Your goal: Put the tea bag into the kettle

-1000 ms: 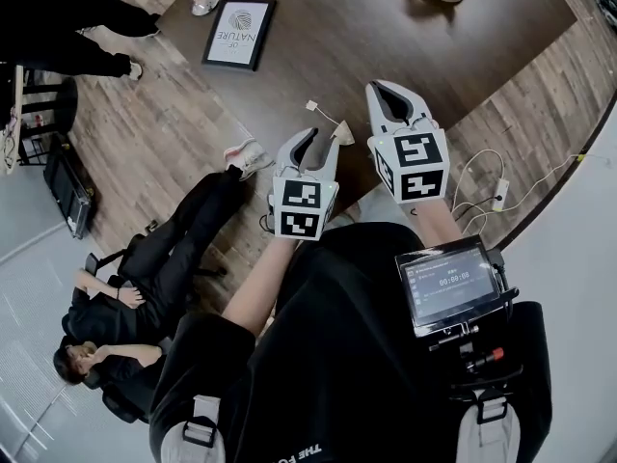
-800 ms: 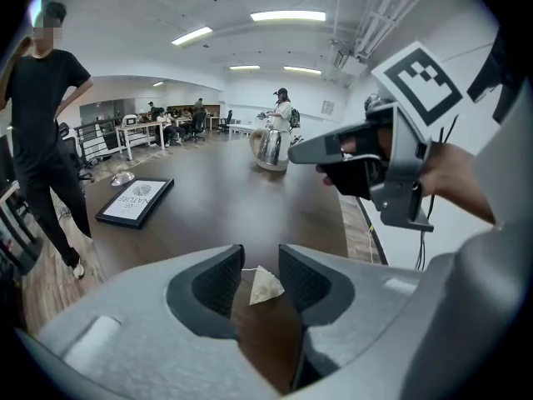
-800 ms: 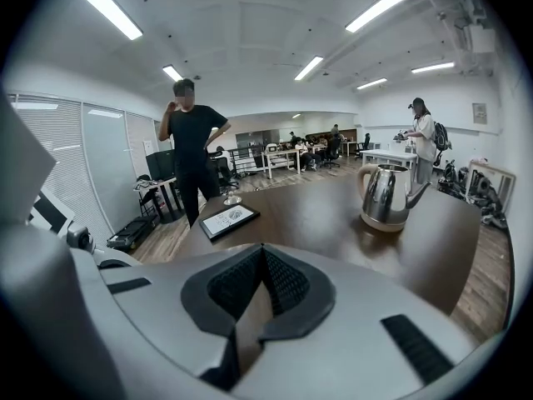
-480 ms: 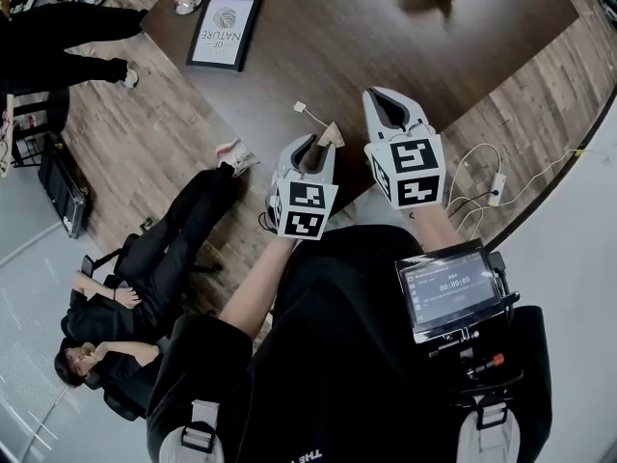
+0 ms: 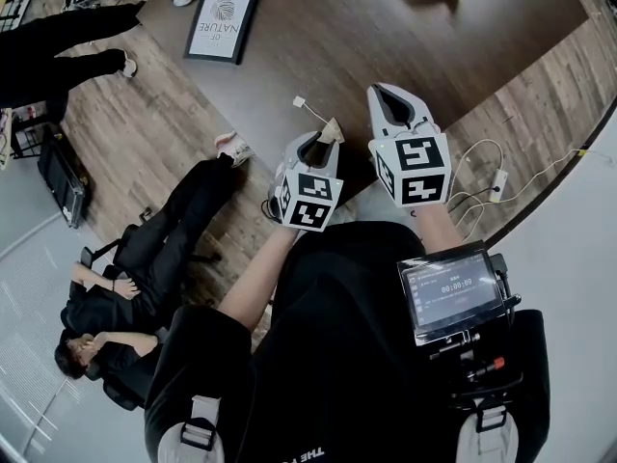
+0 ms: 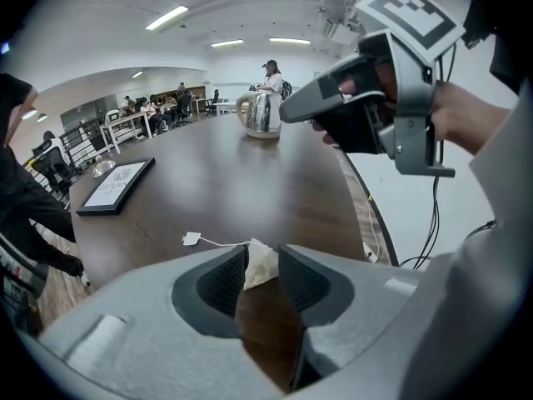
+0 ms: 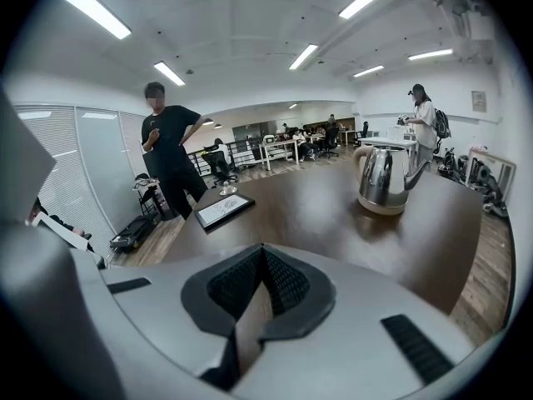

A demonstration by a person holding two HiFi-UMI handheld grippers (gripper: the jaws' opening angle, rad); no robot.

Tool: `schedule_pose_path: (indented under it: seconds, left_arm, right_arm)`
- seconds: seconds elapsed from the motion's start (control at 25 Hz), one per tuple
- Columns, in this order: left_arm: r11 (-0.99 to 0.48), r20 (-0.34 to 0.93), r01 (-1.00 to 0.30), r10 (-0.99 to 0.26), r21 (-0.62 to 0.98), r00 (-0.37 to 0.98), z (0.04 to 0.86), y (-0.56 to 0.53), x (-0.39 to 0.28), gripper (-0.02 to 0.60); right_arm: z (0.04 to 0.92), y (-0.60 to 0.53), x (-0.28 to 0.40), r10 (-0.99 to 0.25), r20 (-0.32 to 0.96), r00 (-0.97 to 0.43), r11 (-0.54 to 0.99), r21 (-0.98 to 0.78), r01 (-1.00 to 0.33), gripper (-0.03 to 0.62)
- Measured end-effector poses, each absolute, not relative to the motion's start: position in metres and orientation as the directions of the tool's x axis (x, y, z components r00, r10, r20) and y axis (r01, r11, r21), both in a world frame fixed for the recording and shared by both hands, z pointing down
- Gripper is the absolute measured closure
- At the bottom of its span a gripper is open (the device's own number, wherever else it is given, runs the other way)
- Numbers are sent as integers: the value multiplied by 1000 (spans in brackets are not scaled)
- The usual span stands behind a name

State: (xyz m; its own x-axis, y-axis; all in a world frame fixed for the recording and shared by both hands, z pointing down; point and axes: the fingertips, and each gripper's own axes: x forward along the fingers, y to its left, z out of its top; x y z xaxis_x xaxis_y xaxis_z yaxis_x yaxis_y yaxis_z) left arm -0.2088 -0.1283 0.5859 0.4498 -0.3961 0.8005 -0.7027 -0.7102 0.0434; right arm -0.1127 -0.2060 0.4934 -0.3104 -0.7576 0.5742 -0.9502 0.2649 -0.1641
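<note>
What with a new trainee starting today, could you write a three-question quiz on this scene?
1. True or false: the tea bag is inside the kettle.
2. What stands between the left gripper's open jaws? A: the tea bag. B: the kettle. C: nothing.
3. Fill in: the right gripper's jaws are ___.

Key: 1 false, it lies on the table; 2 A; 3 shut.
</note>
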Motion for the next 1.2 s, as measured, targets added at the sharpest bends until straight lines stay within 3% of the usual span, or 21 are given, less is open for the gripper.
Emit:
schedule_pose_path:
  seconds: [0.56, 0.92, 1.2]
  left_arm:
    - [-704, 816, -708, -374, 59, 440, 593, -120, -208, 457]
    - [-705, 817, -708, -392, 29, 424, 590, -124, -213, 518]
    - [-715, 815, -699, -387, 31, 432, 587, -125, -209, 520]
  right_arm:
    - [494, -206, -112, -756, 573, -317, 270, -168, -948, 594]
    - [493, -207, -113, -757, 571, -318, 268, -172, -948, 594]
    - [493, -207, -113, -755, 573, -317, 265, -176, -948, 594]
